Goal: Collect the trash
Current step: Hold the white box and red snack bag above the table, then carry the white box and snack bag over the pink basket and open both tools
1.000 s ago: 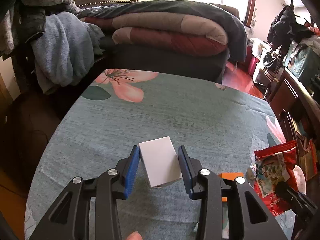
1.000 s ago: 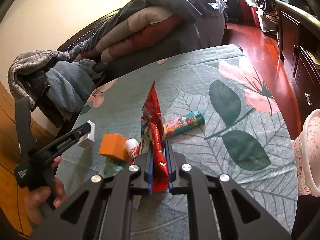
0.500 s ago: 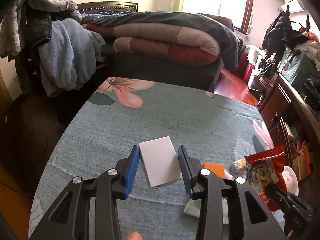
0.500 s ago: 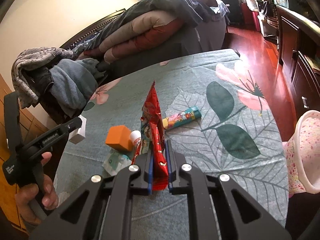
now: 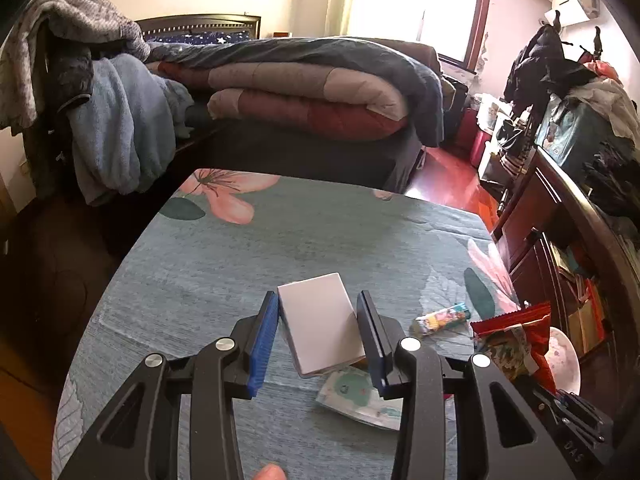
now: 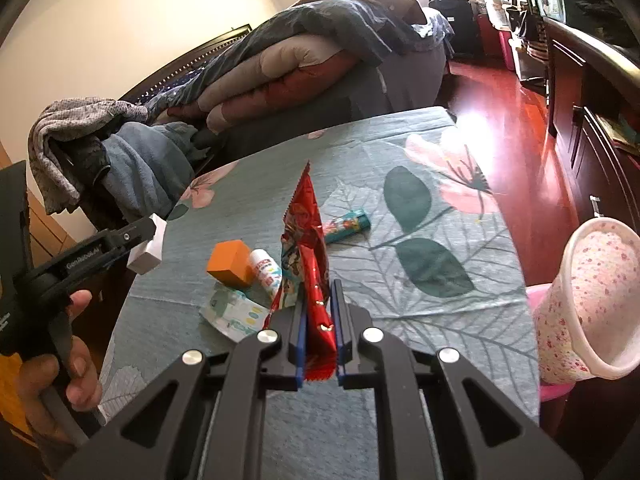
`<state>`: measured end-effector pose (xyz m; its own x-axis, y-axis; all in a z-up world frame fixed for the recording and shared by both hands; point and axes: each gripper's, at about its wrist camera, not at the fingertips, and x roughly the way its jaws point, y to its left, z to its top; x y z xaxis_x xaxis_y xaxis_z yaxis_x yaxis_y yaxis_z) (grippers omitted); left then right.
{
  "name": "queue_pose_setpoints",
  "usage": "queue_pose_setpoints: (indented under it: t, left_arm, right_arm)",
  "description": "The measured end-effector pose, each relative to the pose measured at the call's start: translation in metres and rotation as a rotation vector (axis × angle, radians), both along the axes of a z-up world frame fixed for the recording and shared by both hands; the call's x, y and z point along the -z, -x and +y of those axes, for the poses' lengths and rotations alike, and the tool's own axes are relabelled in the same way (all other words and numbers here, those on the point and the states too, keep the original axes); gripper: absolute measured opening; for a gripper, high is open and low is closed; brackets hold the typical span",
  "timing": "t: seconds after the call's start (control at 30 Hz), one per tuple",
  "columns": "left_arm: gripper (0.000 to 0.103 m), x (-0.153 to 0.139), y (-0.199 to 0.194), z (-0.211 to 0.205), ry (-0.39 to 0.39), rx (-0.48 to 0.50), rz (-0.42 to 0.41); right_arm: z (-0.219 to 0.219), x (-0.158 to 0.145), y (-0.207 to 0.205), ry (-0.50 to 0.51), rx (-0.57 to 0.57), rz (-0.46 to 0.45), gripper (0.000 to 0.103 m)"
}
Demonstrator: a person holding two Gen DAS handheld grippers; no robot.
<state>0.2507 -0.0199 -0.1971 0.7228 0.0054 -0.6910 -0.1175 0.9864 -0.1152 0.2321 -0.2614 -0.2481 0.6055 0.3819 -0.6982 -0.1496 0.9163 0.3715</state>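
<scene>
With both tongs loaded and raised above the floral-cloth surface (image 6: 440,208), looks like the carry step of the collection, between pickup and drop-off. Left tongs (image 5: 318,330) closed part-way around a white box (image 5: 320,322), blue pads pressed against its two long sides, box tilted a little and clear of the cloth; same box seen at the left edge of the right wrist view (image 6: 146,248). Right tongs (image 6: 318,336) squeezed nearly together on the lower end of a red snack wrapper (image 6: 306,240), which stands upright out of the grip. Still lying on the surface: an orange block (image 6: 230,262), a small white tube (image 6: 266,270) touching it, a pale printed packet (image 6: 232,312) just in front of both, and a colourful candy stick (image 6: 346,226) further back. Pink floral-lined bin (image 6: 592,300) just off the surface edge on the right, mouth tipped toward the tongs. Likely next: swing the wrapper right, over that mouth, then release; bring the box across after, passing above the leftover pieces. Wrapper probably light and floppy, so worth getting well over the rim before letting go
</scene>
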Motion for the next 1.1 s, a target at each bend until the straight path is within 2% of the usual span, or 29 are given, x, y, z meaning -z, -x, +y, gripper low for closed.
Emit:
queue_pose_setpoints:
  t: [0.33,0.73,1.1]
  left_arm:
    - [0.040,-0.012,0.002,-0.038,-0.019,0.053,-0.021]
    - [0.040,-0.025,-0.003,-0.103,0.030,0.222,-0.051]
    - [0.040,-0.030,-0.004,-0.181,0.029,0.377,-0.064]
  right_arm:
    - [-0.031,-0.003,0.014,-0.013,0.034,-0.014,0.012]
    - [-0.090,-0.008,0.033,-0.045,0.128,-0.032,0.012]
    - [-0.161,-0.012,0.054,-0.060,0.259,-0.050,0.012]
